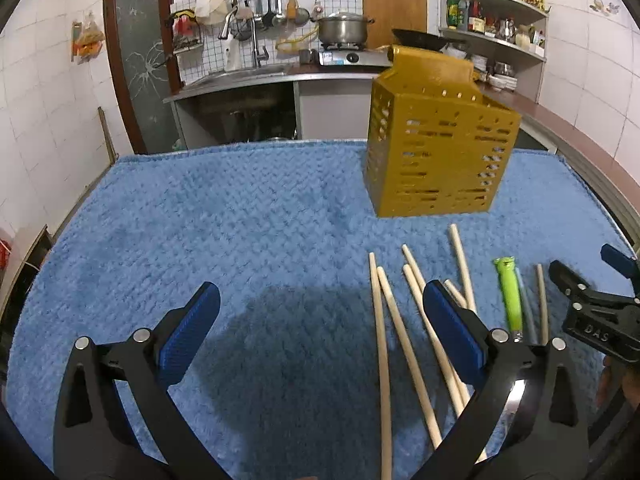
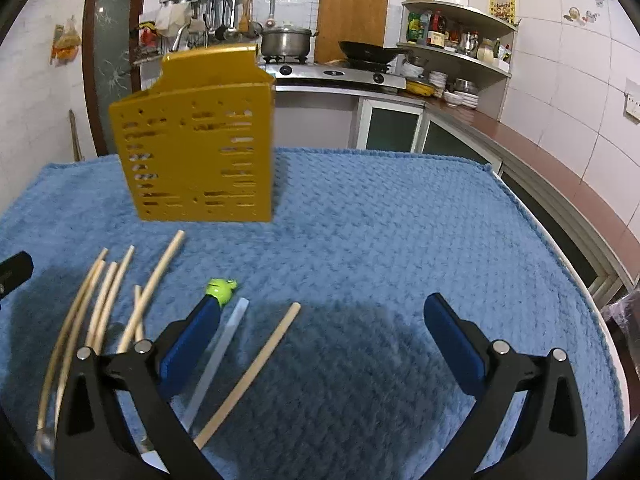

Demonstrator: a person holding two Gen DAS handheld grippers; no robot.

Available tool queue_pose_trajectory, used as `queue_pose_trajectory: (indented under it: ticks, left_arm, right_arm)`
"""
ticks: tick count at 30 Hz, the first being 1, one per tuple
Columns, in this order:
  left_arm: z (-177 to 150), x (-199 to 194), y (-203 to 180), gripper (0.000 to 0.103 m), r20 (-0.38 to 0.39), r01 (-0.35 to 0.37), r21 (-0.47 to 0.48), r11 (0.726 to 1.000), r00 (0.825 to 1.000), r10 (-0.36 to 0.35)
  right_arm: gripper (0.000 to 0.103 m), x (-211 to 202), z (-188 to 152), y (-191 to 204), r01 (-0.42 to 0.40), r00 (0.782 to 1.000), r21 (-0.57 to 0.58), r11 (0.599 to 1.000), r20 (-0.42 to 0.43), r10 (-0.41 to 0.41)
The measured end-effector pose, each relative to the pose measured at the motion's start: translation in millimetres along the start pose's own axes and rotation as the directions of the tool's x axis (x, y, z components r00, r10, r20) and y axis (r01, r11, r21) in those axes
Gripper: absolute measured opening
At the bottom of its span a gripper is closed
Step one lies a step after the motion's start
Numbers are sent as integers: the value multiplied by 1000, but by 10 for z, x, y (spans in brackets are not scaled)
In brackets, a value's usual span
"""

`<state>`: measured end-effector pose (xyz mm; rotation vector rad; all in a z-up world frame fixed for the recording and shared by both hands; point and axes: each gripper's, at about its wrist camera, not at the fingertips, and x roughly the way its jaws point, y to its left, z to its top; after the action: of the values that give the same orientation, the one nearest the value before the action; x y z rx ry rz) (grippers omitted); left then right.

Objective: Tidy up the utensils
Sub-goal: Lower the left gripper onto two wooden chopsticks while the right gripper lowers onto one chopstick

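Left wrist view: the left claw hangs low over a desk covered by a blue textured cloth, its two blue-padded fingers spread wide with nothing between them. A yellow perforated utensil holder stands upright on the cloth, ahead and to the right. In front of the holder, several wooden chopsticks lie loose on the cloth, pointing roughly away from the camera, some crossing one another; the claw's right finger covers part of them. Further right lie a green-handled utensil and, just beside it, one more single chopstick. The right claw shows at the right edge, black with a blue tip; whether it is spread cannot be told from here.

Right wrist view: the right claw hangs over the blue cloth with its fingers spread wide and empty. The yellow holder stands ahead to the left. The bundle of chopsticks lies at lower left. The green-handled utensil sits just beyond the left finger, a flat grey metal strip beside it, and a single chopstick lies slanted between the fingers, nearer the left one.
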<state>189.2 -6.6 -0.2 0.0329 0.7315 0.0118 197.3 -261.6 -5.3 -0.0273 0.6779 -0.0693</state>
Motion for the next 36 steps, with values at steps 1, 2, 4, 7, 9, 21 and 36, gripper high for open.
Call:
queue_pose_trajectory:
  ticks: [1, 2, 4, 7, 9, 21, 36]
  left_arm:
    - [-29, 43, -1, 98, -10, 7, 0, 1000, 1000, -7]
    - [-55, 78, -4, 98, -18, 9, 0, 1000, 1000, -9]
    - [-109, 142, -11, 98, -30, 17, -1, 1000, 999, -17]
    - [-159, 241, -24, 98, -67, 42, -6, 999, 997, -43]
    - [-178, 275, -40, 98, -77, 47, -3, 999, 996, -47]
    - [-223, 427, -106, 83, -154, 109, -4, 994, 982, -108]
    - [-206, 408, -131, 46, -187, 147, 10, 989, 972, -142]
  right_arm:
    - [99, 8, -15, -11, -1, 1000, 1, 1000, -5, 1]
    - [99, 24, -29, -18, -2, 1000, 3, 1000, -12, 2]
    - [99, 54, -52, -31, -18, 999, 14, 1000, -31, 19]
    - [99, 51, -49, -29, -31, 999, 17, 999, -29, 32]
    - [99, 69, -54, -6, -31, 999, 12, 999, -34, 31]
    - [97, 192, -87, 26, -58, 991, 30, 998, -119, 61]
    - [46, 259, -146, 99, -82, 976, 39, 996, -200, 88]
